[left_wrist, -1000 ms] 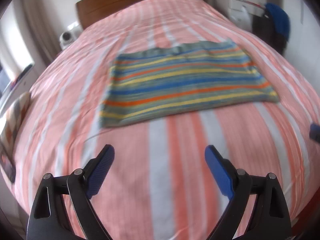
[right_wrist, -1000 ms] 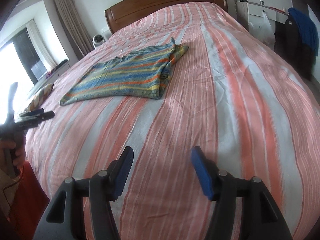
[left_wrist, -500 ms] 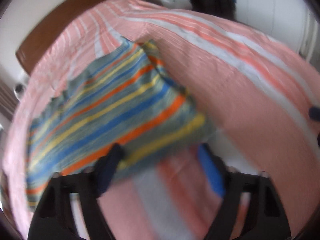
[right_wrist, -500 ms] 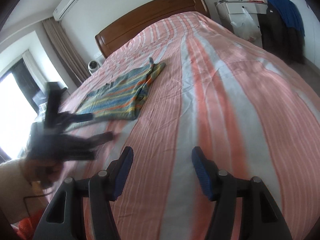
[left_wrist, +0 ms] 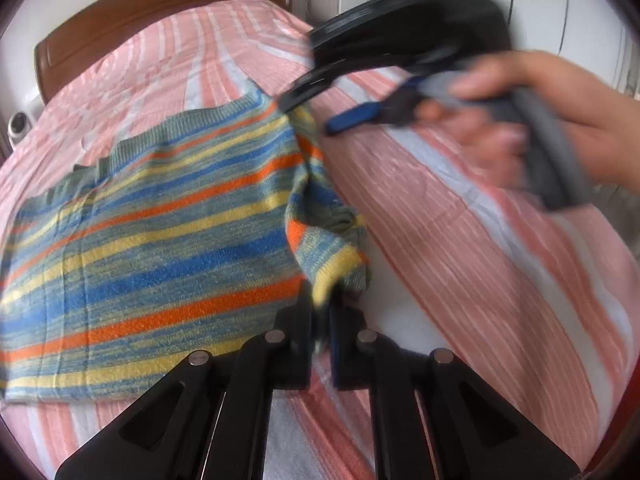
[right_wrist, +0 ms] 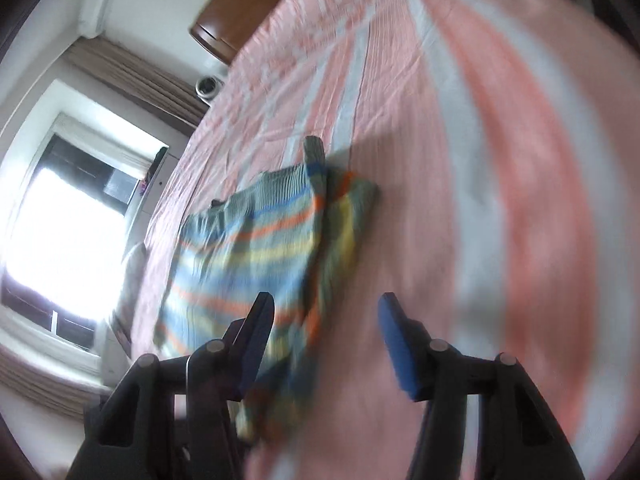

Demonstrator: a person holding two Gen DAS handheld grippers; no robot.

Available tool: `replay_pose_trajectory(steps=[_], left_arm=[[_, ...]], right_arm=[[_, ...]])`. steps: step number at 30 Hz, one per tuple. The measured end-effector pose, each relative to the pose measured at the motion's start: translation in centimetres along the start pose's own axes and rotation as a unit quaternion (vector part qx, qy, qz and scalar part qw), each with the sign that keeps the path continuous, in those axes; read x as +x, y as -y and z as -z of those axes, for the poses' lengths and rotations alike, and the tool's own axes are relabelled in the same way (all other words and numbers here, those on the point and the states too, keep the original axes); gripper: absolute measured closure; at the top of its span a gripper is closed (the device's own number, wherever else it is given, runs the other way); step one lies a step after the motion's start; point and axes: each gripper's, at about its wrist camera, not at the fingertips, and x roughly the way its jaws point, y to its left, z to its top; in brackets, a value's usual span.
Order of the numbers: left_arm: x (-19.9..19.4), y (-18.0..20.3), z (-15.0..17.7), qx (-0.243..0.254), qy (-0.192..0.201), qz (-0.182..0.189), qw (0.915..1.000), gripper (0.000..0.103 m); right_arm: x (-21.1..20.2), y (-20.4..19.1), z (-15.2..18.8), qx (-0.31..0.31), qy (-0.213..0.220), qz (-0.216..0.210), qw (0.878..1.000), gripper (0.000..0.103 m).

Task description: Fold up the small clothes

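A striped knit garment [left_wrist: 160, 232], in blue, orange, yellow and green, lies folded flat on the bed. My left gripper [left_wrist: 320, 316] is shut on its near right corner, and the cloth bunches up just above the fingers. My right gripper [right_wrist: 326, 340] is open and empty, low over the garment's right edge [right_wrist: 256, 248]. The right gripper also shows in the left wrist view [left_wrist: 316, 112], blurred, held in a hand above the garment's far right corner.
The pink and white striped bedsheet [left_wrist: 460, 216] covers the whole bed. A wooden headboard [left_wrist: 160, 12] stands at the far end. A small round white device [left_wrist: 18, 126] sits beside the bed at the left. A bright window [right_wrist: 68, 232] is at the left.
My left gripper moved in to the garment's right corner and shut on it. My right gripper swung over toward the garment's right edge, still open.
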Motion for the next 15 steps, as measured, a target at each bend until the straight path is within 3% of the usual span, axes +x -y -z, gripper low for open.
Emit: replay_pose_trajectory(steps=[3, 4, 5, 6, 7, 15], left_arm=[[-0.4, -0.5, 0.0, -0.013, 0.009, 0.015, 0.9998, 0.099], [-0.6, -0.7, 0.0, -0.019, 0.013, 0.02, 0.9995, 0.099], [-0.9, -1.0, 0.0, -0.027, 0.018, 0.028, 0.9991, 0.099], [-1.5, -1.6, -0.1, -0.039, 0.027, 0.036, 0.9982, 0.099], [-2.2, -2.2, -0.1, -0.05, 0.035, 0.042, 0.9973, 0.099], [-8.2, -9.3, 1.6, -0.159, 0.09, 0.056, 0.9816, 0.099]], right_arm=[[2.9, 0.0, -2.4, 0.016, 0.005, 0.01, 1.0, 0.048], [3.5, 0.1, -2.9, 0.032, 0.007, -0.002, 0.999, 0.055], [3.9, 0.0, -3.3, 0.042, 0.012, -0.01, 0.999, 0.076], [4.1, -0.2, -3.6, 0.043, 0.014, -0.011, 0.999, 0.09], [4.2, -0.7, -3.8, 0.038, 0.017, -0.002, 0.999, 0.094], [2.7, -9.1, -5.0, -0.028, 0.033, -0.011, 0.999, 0.094]])
